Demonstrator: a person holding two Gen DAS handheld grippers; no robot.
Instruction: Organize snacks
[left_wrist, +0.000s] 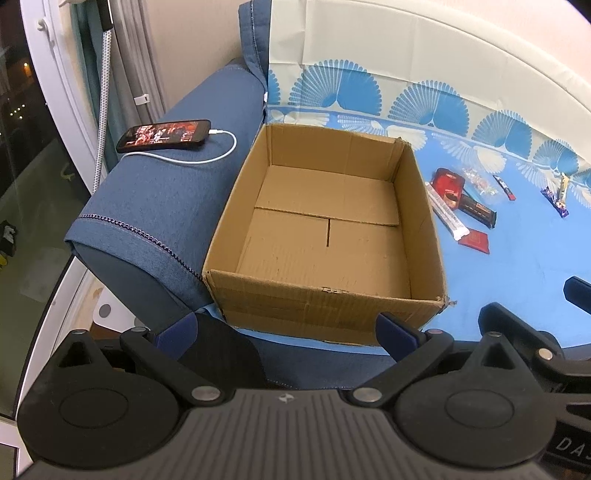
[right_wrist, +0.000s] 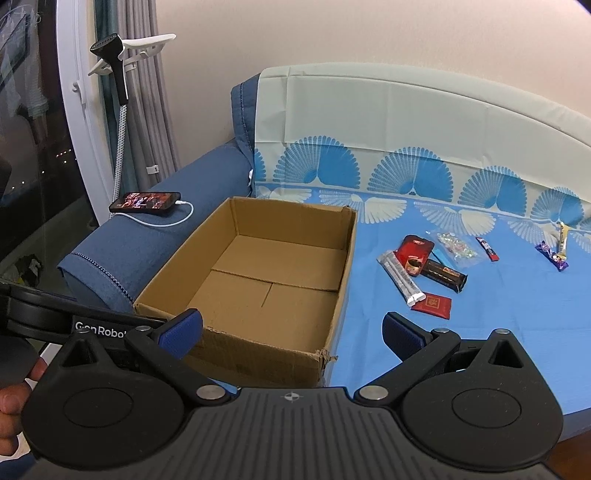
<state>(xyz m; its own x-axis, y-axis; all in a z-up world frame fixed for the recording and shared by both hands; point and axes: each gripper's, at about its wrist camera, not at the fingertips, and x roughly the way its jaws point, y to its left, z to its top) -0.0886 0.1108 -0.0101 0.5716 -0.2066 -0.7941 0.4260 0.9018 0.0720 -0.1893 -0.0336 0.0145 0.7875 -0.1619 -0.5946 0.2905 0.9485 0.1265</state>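
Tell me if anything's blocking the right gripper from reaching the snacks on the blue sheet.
Nothing visible does. The right gripper is open, with bare blue sheet between it and the snacks. The cardboard box sits off to the left, out of that path.

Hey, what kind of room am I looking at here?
Probably a living room at home: a blue sofa armrest with a charging phone, grey curtains by a dark window, and a cloth-covered seat.
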